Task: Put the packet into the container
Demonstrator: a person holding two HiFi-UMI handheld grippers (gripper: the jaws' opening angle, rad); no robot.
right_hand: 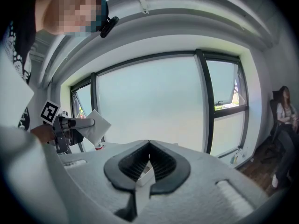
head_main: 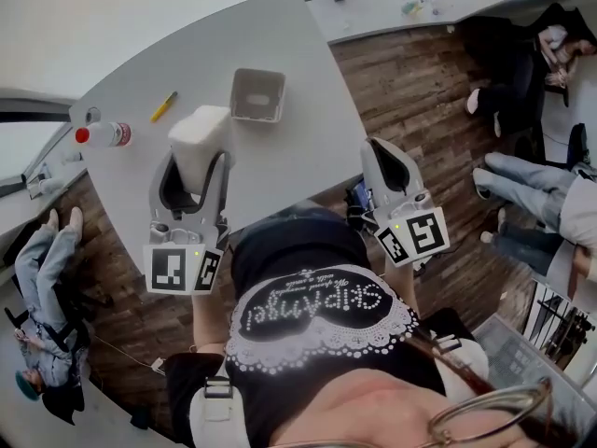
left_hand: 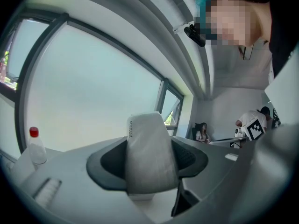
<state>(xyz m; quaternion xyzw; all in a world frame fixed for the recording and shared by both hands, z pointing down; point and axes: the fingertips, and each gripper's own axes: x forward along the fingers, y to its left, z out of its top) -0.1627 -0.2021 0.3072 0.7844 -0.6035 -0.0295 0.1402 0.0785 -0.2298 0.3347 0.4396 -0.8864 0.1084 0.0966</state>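
Head view showed the left tool clenched on the white packet, its pads pressing the packet's two broad sides. The left gripper view showed the same grip, with the packet filling the gap between the jaws and standing out past their tips. The packet's long axis ran along the tool's reach, toward twelve o'clock. The open grey container sat on the counter at about one o'clock from the packet, near but not touching it. The right tool hung off the counter's edge at four o'clock from the container, well apart, its jaws closed together on nothing. The left tool was plainly the nearer, so the coming move looked like a short carry toward one o'clock. A yellow marker and a red-capped bottle lay at ten o'clock from the packet, off that path
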